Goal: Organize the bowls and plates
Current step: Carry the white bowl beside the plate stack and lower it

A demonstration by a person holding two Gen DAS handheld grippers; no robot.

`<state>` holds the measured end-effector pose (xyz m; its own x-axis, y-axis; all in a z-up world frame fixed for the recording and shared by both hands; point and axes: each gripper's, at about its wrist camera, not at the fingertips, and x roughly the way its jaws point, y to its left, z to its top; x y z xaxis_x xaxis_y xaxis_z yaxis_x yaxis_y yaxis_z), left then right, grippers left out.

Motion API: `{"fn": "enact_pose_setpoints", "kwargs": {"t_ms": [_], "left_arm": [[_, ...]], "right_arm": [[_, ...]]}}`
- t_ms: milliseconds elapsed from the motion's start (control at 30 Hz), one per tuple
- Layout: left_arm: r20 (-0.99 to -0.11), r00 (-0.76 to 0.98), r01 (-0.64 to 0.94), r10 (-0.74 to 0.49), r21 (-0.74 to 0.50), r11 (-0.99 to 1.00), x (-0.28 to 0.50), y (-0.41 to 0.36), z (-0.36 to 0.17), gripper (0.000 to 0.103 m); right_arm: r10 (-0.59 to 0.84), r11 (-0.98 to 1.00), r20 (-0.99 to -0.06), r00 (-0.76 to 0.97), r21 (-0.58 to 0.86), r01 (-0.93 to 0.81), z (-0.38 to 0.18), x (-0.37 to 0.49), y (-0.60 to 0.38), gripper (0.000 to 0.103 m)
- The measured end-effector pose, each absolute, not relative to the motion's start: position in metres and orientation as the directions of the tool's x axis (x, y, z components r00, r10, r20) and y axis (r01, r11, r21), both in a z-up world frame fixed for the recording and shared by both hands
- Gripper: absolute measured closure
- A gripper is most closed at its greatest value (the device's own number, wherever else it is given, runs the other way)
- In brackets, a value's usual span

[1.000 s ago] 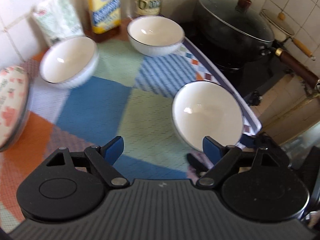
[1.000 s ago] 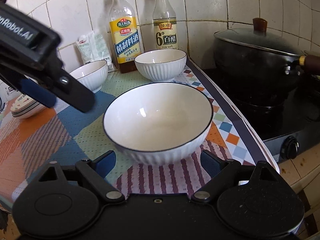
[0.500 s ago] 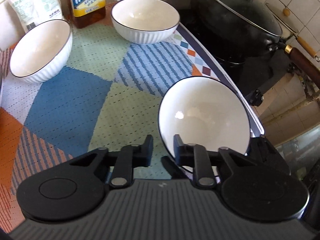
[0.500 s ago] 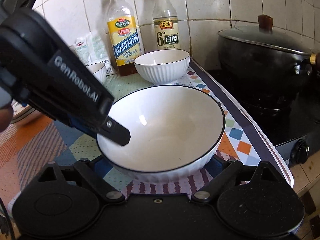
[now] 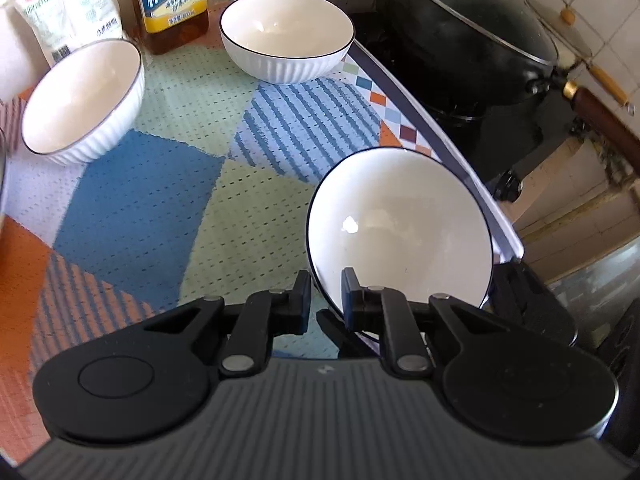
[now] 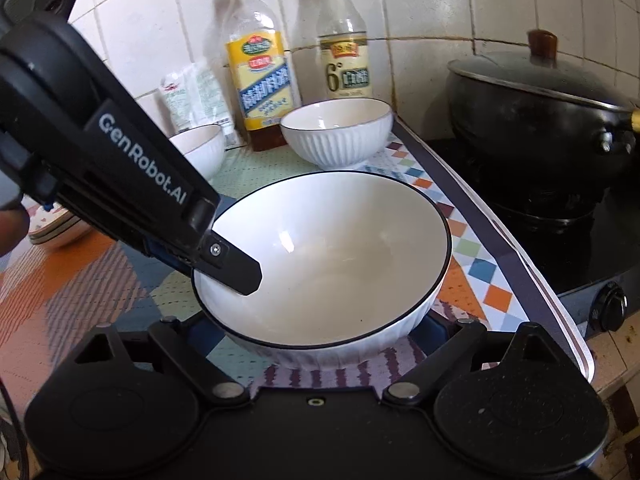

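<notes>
While the left hand-held gripper [image 5: 326, 298] pinches the rim of the near bowl [image 5: 400, 228] and the right hand-held gripper [image 6: 316, 334] stays open around it, the next move is probably lifting it into a bowl [image 5: 286, 36] at the upper centre.

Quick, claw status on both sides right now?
Left claw: shut on the rim of the nearest bowl, one finger inside, one outside.
Right claw: open, its fingers either side of that bowl's base, not clamping.
</notes>
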<state>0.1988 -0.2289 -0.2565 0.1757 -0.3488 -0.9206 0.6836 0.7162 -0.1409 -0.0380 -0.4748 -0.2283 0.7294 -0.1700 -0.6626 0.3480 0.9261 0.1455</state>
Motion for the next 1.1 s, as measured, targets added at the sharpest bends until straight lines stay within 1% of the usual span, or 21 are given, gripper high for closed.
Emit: {"fn": "enact_pose_setpoints", "kwargs": {"t_ms": [133, 433, 633, 767, 967, 1100], "left_arm": [[-0.919, 0.203, 0.681, -0.337, -0.115, 0.723, 0.195, -0.216, -0.245, 0.089], [-0.919, 0.218, 0.572, -0.327, -0.151, 0.806, 0.203, -0.156, -0.228, 0.089], [-0.925, 0.265, 0.475, -0.272, -0.120, 0.872, 0.207, -0.104, -0.221, 0.089], [-0.922, 0.289, 0.387, -0.258, -0.134, 0.912, 0.214, -0.064, -0.219, 0.089], [-0.933, 0.306, 0.278, -0.187, -0.100, 0.955, 0.218, -0.009, -0.223, 0.089], [-0.928, 0.329, 0.206, -0.173, -0.109, 0.973, 0.224, 0.023, -0.222, 0.088]], "right_arm": [[-0.156, 0.935, -0.659, 0.735, 0.141, 0.325, -0.220, -0.036, -0.464, 0.006], [-0.070, 0.971, -0.637, 0.768, 0.134, 0.200, -0.204, -0.026, -0.424, 0.006], [0.034, 0.993, -0.636, 0.771, 0.112, 0.049, -0.199, -0.006, -0.387, 0.006], [0.115, 0.990, -0.624, 0.773, 0.138, -0.036, -0.199, 0.011, -0.363, 0.006], [0.234, 0.972, -0.635, 0.736, 0.150, -0.180, -0.204, 0.037, -0.316, 0.006], [0.307, 0.951, -0.628, 0.715, 0.184, -0.247, -0.206, 0.055, -0.295, 0.006]]}}
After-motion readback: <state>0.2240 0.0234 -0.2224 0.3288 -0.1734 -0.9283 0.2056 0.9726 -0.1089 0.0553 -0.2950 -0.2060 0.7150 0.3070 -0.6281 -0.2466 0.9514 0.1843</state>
